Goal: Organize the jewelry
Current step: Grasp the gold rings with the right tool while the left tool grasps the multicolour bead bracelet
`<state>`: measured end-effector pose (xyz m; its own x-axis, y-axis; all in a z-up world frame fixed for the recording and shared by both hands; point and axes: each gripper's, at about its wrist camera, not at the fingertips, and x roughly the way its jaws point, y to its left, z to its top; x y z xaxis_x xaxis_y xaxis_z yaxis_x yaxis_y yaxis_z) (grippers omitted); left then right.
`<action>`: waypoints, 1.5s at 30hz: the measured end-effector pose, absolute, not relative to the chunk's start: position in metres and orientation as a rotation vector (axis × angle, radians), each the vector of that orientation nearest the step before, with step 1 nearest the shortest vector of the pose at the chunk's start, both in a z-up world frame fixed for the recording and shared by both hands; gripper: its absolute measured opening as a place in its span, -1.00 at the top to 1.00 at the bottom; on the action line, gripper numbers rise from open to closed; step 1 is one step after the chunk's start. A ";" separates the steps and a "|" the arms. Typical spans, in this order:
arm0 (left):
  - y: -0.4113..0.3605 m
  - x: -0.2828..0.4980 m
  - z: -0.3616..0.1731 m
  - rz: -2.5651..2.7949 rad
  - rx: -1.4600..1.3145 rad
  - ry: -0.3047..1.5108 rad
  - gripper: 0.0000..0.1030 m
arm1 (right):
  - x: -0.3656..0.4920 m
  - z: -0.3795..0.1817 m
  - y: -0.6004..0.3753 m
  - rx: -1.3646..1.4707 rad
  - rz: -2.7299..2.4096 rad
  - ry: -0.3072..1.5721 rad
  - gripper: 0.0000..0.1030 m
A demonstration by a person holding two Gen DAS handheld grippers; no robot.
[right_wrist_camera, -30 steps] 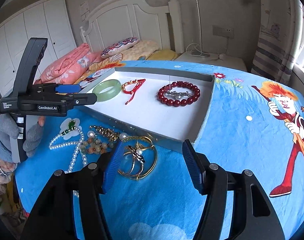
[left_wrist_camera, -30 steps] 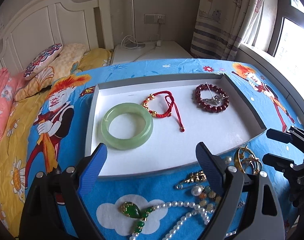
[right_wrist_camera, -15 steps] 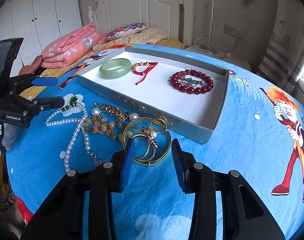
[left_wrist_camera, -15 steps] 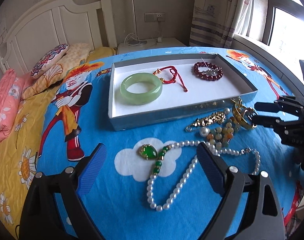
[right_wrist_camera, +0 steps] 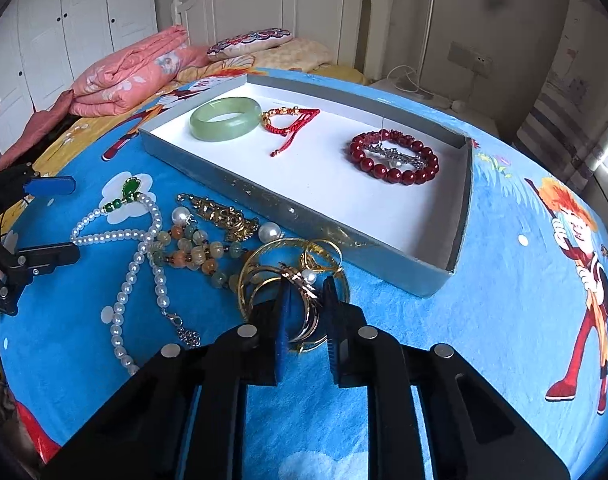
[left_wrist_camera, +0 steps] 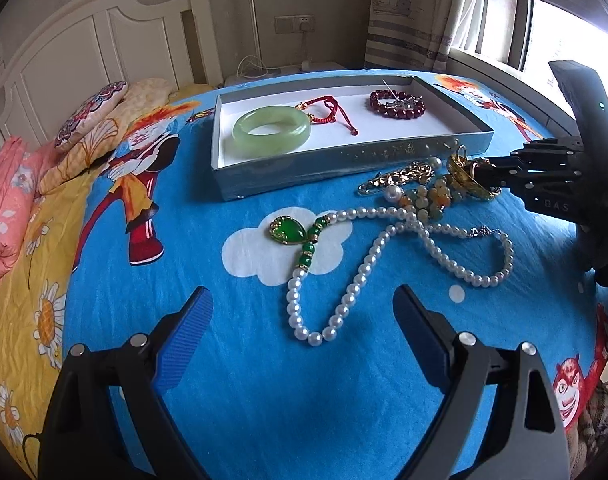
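The left gripper [left_wrist_camera: 300,316] hangs wide over the pearl necklace [left_wrist_camera: 388,256] (green pendant [left_wrist_camera: 288,231] attached) on the blue bedspread [left_wrist_camera: 208,216].

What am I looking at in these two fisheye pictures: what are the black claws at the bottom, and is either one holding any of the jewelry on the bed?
No robot here: a person holds a two-finger gripper in each hand, and each picture comes from a camera on one gripper looking along its blue-padded fingers.

In the left wrist view, the left gripper is open and empty above a pearl necklace with a green pendant.

In the right wrist view, the right gripper has just been closing and is shut on a cluster of gold bangles.

On the blue cartoon bedspread sits a shallow gray tray. It holds a green jade bangle, a red cord bracelet and a dark red bead bracelet. Outside it lie a gold brooch and a pastel bead bracelet.
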<state>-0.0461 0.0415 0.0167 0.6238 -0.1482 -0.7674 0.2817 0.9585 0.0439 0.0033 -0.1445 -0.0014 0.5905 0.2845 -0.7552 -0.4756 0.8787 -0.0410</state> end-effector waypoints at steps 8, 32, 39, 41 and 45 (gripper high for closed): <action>0.032 -0.038 0.014 -0.267 0.168 0.871 -0.75 | -0.007 0.013 -0.154 -0.228 0.411 0.744 0.76; -0.078 0.010 0.013 -0.441 0.394 0.857 -0.08 | -0.026 0.024 -0.192 -0.106 0.390 0.695 0.76; -0.082 0.005 0.010 -0.436 0.430 0.841 0.19 | -0.028 0.021 -0.192 -0.099 0.399 0.696 0.76; -0.084 0.001 0.010 -0.438 0.441 0.833 0.31 | -0.029 0.019 -0.191 -0.100 0.400 0.699 0.76; -0.087 -0.009 0.007 -0.414 0.469 0.789 0.35 | -0.030 0.019 -0.190 -0.096 0.397 0.692 0.76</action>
